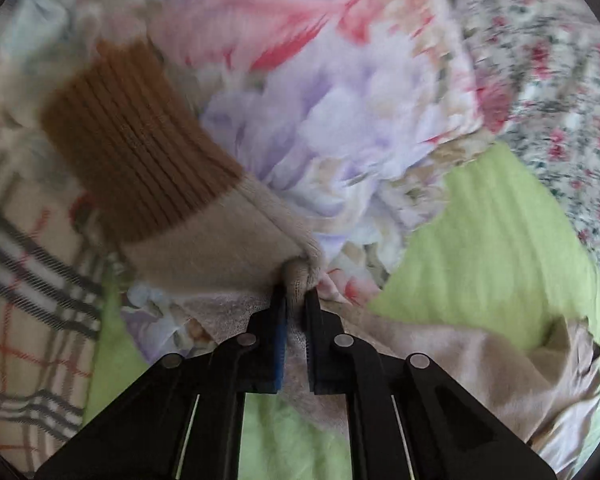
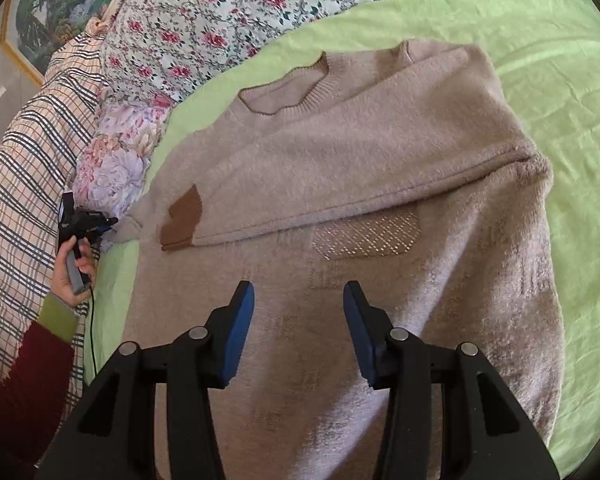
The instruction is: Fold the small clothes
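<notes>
Gripping a bunched fold of beige knit, the left gripper [image 1: 296, 296] is clamped on the sweater [image 2: 340, 200] at the edge of its body, just beside the folded-in sleeve whose brown ribbed cuff [image 1: 136, 152] runs away from the fingers toward the bed's pillow end. The right gripper [image 2: 299, 320] hovers over the lower half of the sweater with its blue-padded fingers [image 2: 240, 332] apart and holding nothing; whether they touch the knit cannot be told.

The sweater lies front-up on the green sheet [image 2: 560, 100], collar toward the floral pillows [image 2: 188, 28], one sleeve already laid across the chest with the cuff resting near the left gripper's side. The left hand [image 2: 74, 272] works at the bed's edge beside the plaid blanket [image 2: 20, 200].

Risks, as judged from this moment:
- The left view is motion-blurred, suggesting a quick pull; only a small pinch of fluffy knit is held, so it may slip free.
- Dragging that edge could carry the cuff along and undo the sleeve fold.
- With the right gripper not pinning the body, the whole sweater may slide on the sheet and crease unevenly.
</notes>
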Demonstrator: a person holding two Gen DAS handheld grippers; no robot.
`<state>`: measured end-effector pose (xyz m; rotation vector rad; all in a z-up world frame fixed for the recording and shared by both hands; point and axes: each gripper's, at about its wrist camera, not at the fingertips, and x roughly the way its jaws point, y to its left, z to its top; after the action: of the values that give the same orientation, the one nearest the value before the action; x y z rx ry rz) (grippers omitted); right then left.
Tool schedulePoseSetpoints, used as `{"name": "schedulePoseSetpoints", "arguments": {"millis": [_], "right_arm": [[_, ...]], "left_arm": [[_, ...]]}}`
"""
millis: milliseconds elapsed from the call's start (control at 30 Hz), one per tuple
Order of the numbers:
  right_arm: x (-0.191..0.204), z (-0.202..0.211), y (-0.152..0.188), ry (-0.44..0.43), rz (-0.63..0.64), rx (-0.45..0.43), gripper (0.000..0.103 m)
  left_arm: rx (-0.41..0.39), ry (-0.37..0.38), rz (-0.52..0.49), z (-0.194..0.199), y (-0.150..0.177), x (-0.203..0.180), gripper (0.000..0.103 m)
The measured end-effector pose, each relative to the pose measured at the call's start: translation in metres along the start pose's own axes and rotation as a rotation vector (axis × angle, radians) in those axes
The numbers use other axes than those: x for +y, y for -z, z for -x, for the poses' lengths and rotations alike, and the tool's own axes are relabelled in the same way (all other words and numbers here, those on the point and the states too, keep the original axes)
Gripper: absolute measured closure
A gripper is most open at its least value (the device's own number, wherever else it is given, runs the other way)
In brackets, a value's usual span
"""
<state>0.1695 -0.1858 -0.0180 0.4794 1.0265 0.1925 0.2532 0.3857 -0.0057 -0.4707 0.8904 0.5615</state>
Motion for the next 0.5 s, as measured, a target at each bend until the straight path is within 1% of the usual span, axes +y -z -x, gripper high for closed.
{"name": "schedulePoseSetpoints", "arguments": {"millis": [133,200,300,367,467,500], "right_arm": [[0.002,0.006,0.004,-0.012,-0.004,-0.010,0.055],[0.003,0.010,0.006,-0.016,-0.007,-0.019,0.055],[0.002,0.015,0.009,-0.018,-0.015,-0.032,0.055],[0.000,0.018,0.010,-0.022,-0.026,-0.037,0.055],[-0.005,0.022,0.011,-0.019,-0.045,-0.048,0.055],[-0.007,0.024,0.011,-0.018,-0.050,-0.052,0.055]], "left_arm": [[-0.108,0.104,-0.022,0.046,0.016,-0.011,0.098],[-0.145,0.177,-0.057,0.069,0.025,-0.029,0.098],[-0.180,0.292,-0.164,0.099,0.045,-0.075,0.098],[-0.186,0.375,-0.262,0.116,0.063,-0.116,0.098],[-0.163,0.506,-0.406,0.129,0.098,-0.182,0.098],[-0.154,0.536,-0.453,0.134,0.110,-0.201,0.098]]}}
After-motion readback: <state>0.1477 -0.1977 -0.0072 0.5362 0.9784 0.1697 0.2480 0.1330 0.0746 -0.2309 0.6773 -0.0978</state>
